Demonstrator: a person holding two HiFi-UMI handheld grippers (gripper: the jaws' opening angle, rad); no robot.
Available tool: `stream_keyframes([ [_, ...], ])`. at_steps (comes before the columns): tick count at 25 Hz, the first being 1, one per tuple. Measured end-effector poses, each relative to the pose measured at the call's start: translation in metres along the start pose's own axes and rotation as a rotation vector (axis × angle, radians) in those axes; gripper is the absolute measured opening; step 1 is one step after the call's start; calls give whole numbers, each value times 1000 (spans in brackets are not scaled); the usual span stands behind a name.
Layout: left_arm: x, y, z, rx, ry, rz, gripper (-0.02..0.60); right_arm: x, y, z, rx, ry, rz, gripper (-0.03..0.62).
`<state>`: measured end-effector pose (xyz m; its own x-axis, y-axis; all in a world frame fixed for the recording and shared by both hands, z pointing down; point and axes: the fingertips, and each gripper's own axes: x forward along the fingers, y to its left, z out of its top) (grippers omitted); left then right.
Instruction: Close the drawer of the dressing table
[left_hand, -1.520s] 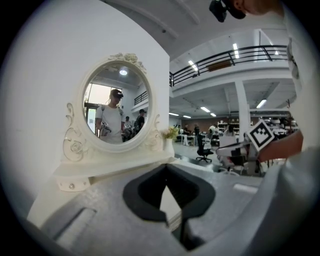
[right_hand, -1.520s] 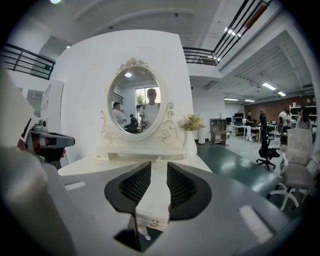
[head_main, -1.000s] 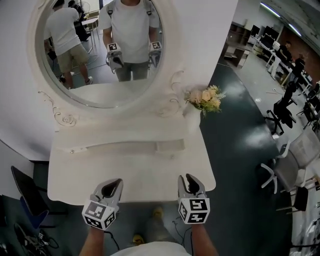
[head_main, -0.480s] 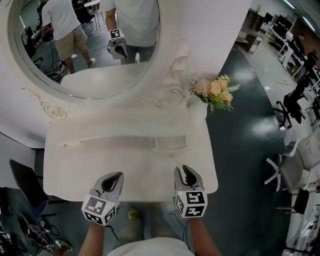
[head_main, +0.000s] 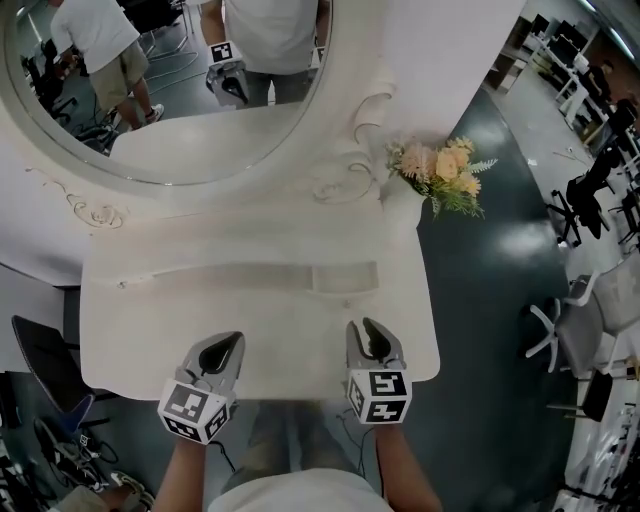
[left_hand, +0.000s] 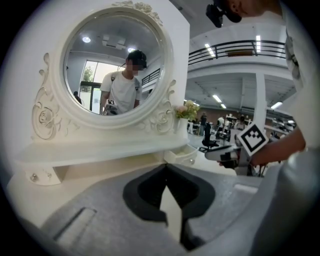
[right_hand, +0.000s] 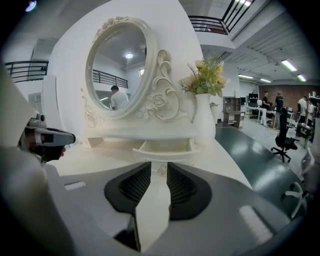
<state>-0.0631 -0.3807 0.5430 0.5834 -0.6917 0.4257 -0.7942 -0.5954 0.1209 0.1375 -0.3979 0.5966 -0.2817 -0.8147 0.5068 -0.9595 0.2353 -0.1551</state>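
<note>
The white dressing table (head_main: 140, 330) stands below me, with its small drawer (head_main: 345, 277) pulled out under the right end of the mirror shelf. In the right gripper view the open drawer (right_hand: 165, 146) lies straight ahead, beyond the jaws. It also shows at the right in the left gripper view, as the drawer (left_hand: 182, 155). My right gripper (head_main: 370, 340) hovers over the table's front edge, open, with nothing between its fingers. My left gripper (head_main: 222, 352) hovers beside it at the left, its tips touching and holding nothing.
An oval mirror (head_main: 170, 80) rises behind the shelf. A white vase of flowers (head_main: 440, 172) stands at the table's back right corner, next to the drawer. Office chairs (head_main: 590, 190) stand on the dark floor at the right, and a black chair (head_main: 40, 360) at the left.
Both grippers have moved forward and down, from before the table's front edge to over it. The view has closed in on the table.
</note>
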Motion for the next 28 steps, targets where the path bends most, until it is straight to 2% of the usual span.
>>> stream_keyframes([
  [15, 29, 20, -35, -35, 64, -50, -2, 65, -8, -19, 8, 54, -32, 86],
  [28, 50, 15, -41, -34, 95, -106, -2, 85, -17, -18, 26, 47, -68, 91],
])
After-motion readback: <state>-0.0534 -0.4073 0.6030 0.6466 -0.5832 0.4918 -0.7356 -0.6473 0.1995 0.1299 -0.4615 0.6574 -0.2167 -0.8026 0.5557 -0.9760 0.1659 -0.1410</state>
